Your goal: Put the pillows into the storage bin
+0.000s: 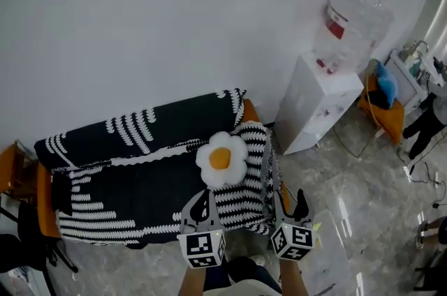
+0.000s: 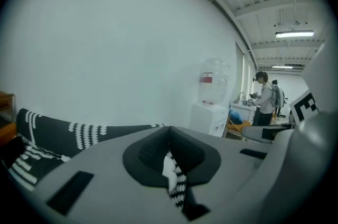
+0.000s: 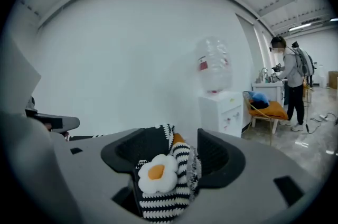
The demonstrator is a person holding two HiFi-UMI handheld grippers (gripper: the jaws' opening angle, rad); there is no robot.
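Observation:
A white flower-shaped pillow with an orange centre (image 1: 221, 159) lies at the right end of a sofa under a black-and-white striped cover (image 1: 126, 183). Both grippers hover just in front of that end of the sofa, short of the pillow. My left gripper (image 1: 204, 193) has its tips together with nothing held; in the left gripper view (image 2: 169, 130) only a sliver of white pillow and striped cover shows through the slit. My right gripper (image 1: 289, 193) stands open and empty, and the right gripper view frames the pillow (image 3: 157, 174) between its jaws (image 3: 185, 136). No storage bin is clearly in view.
A white water dispenser (image 1: 318, 102) with a clear bottle stands right of the sofa against the wall. Beyond it is an orange chair (image 1: 380, 109) holding blue cloth. A person (image 3: 290, 80) stands far right. Dark chairs (image 1: 21, 239) crowd the left edge.

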